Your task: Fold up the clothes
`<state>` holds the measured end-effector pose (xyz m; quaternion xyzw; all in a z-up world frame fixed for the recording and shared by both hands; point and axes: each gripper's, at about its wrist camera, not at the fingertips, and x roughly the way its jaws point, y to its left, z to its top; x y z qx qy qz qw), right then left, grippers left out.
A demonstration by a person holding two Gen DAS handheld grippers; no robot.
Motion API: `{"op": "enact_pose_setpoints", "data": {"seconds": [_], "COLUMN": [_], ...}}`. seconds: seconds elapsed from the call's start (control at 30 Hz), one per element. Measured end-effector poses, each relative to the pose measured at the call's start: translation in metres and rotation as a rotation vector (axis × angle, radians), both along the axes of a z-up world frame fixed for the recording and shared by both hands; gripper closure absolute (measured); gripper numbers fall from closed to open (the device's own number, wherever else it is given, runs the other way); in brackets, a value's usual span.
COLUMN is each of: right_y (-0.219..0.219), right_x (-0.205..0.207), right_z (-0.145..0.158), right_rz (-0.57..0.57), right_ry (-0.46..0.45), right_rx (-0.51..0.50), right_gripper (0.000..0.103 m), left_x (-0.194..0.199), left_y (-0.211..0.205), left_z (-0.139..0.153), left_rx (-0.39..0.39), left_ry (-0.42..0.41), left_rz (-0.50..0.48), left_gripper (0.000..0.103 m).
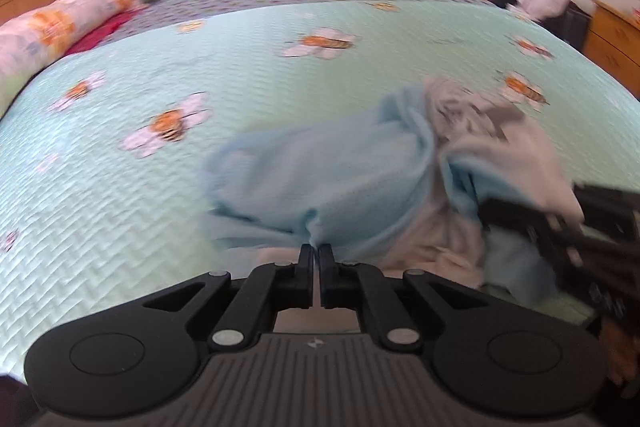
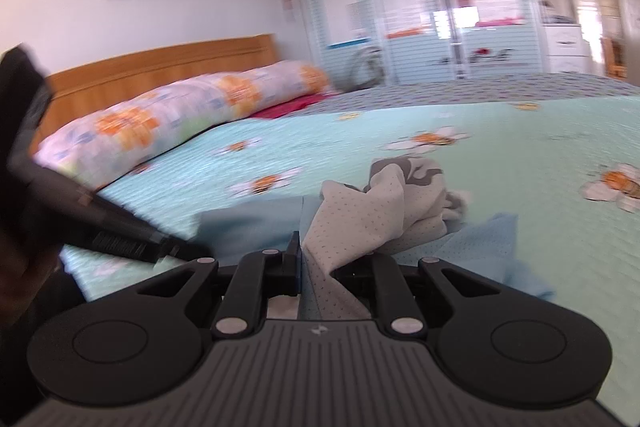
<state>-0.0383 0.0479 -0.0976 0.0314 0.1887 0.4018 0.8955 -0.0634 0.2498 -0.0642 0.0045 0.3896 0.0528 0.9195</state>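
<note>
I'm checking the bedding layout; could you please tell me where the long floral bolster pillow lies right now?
The long floral bolster pillow lies along the wooden headboard at the head of the bed, on the left in both wrist views, beyond the mint bee-print quilt.

1 crumpled garment (image 1: pixel 332 179), 2 tongs: left (image 1: pixel 316 254) & right (image 2: pixel 316 255), 1 bedspread (image 1: pixel 200 195), 1 bolster (image 2: pixel 180 123).

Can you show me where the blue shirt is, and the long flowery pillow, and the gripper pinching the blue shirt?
blue shirt (image 1: pixel 320 179): left wrist view, middle of its bunched fabric.
flowery pillow (image 2: pixel 172 131): right wrist view, its middle.
left gripper (image 1: pixel 316 255): left wrist view, between its closed fingertips.
</note>
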Motion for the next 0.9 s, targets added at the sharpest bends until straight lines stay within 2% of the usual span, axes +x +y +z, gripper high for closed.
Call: {"op": "enact_pose_setpoints", "data": {"seconds": [0.13, 0.2, 0.27, 0.33, 0.43, 0.53, 0.57, 0.6, 0.63, 0.67, 0.73, 0.8, 0.87, 0.9], "right_y": [0.029, 0.042, 0.052, 0.057, 0.061, 0.063, 0.063, 0.062, 0.060, 0.058, 0.053, 0.044, 0.030, 0.022], "right_x": [-0.026, -0.037, -0.046, -0.053, -0.062, -0.068, -0.069, -0.070, -0.071, -0.071, -0.069, -0.064, -0.057, -0.051], "right_z": [0.000, -0.001, -0.003, -0.006, -0.008, -0.006, -0.006, -0.005, -0.005, -0.004, -0.002, 0.002, 0.008, 0.011], "right_rz": [0.171, 0.224, 0.268, 0.298, 0.320, 0.335, 0.337, 0.339, 0.340, 0.340, 0.339, 0.333, 0.296, 0.265], "right_ry": [-0.009, -0.013, -0.011, -0.007, -0.007, -0.016, -0.017, -0.018, -0.018, -0.013, 0.011, 0.039, 0.058, 0.075], "right_rx": [-0.064, -0.100, -0.124, -0.141, -0.155, -0.156, -0.154, -0.153, -0.153, -0.152, -0.136, -0.092, -0.015, 0.031], "right_gripper": [0.089, 0.089, 0.089, 0.089, 0.089, 0.089, 0.089, 0.089, 0.089, 0.088, 0.084, 0.073, 0.053, 0.048], "left_x": [-0.017, -0.024, -0.027, -0.026, -0.005, 0.023, 0.032, 0.036, 0.040, 0.039, 0.031, 0.022, 0.012, 0.007], "left_y": [0.020, 0.020, 0.015, 0.006, -0.006, -0.014, -0.016, -0.017, -0.016, -0.010, 0.004, 0.026, 0.056, 0.073], "left_z": [0.004, 0.007, 0.011, 0.015, 0.010, -0.006, -0.012, -0.017, -0.021, -0.021, -0.012, 0.005, 0.022, 0.029], "left_rx": [-0.048, -0.086, -0.129, -0.167, -0.238, -0.257, -0.249, -0.246, -0.248, -0.264, -0.302, -0.305, -0.321, -0.341], "left_ry": [-0.013, -0.026, -0.046, -0.063, -0.007, 0.074, 0.094, 0.099, 0.100, 0.087, 0.029, -0.047, -0.120, -0.150], "left_rz": [0.055, 0.024, -0.044, -0.104, -0.164, -0.163, -0.152, -0.141, -0.125, -0.100, -0.062, 0.006, 0.100, 0.157], "left_gripper": [0.097, 0.084, 0.054, 0.040, 0.033, 0.034, 0.039, 0.050, 0.075, 0.083, 0.088, 0.090, 0.091, 0.091]}}
